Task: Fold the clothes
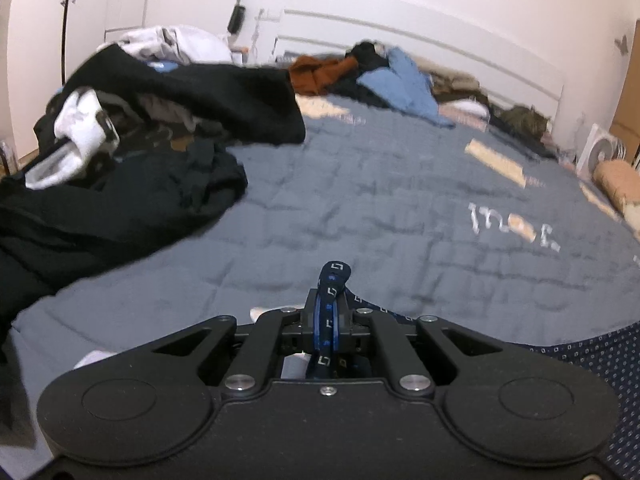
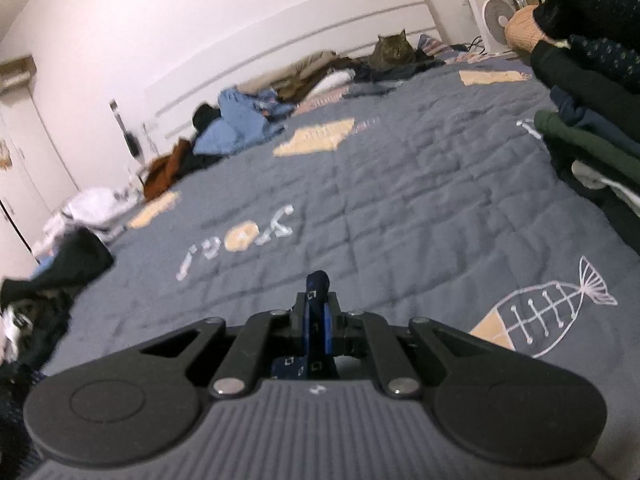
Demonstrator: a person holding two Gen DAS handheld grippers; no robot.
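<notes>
We hold the left gripper low over the near edge of the bed, its two fingers pressed together on a bunched fold of navy patterned garment; the fabric sticks up past the fingertips and the rest of it trails off to the near right, where more of the same dotted cloth lies along the lower right of the left wrist view. The right gripper does the same: its fingers pinch another bunch of the navy patterned garment, with a bit of the cloth showing beneath them, close to the camera.

Under both grippers spreads the grey-blue quilt, stitched in squares, with cream patches, white lettering and a fish skeleton drawing to the near right in the right wrist view. To the left in the left wrist view sits a pile of black clothes with a white piece tucked in it. Far across the quilt, near the white headboard, lie a rust-brown garment and a blue garment, loosely heaped.

In the right wrist view a stack of dark folded clothes rises at the right edge, navy and dark green among them. A cat sits at the far side against the headboard, facing us. A white fan stands beyond the bed's far right corner, beside what looks like a tan woven basket, though the blur leaves us unsure
</notes>
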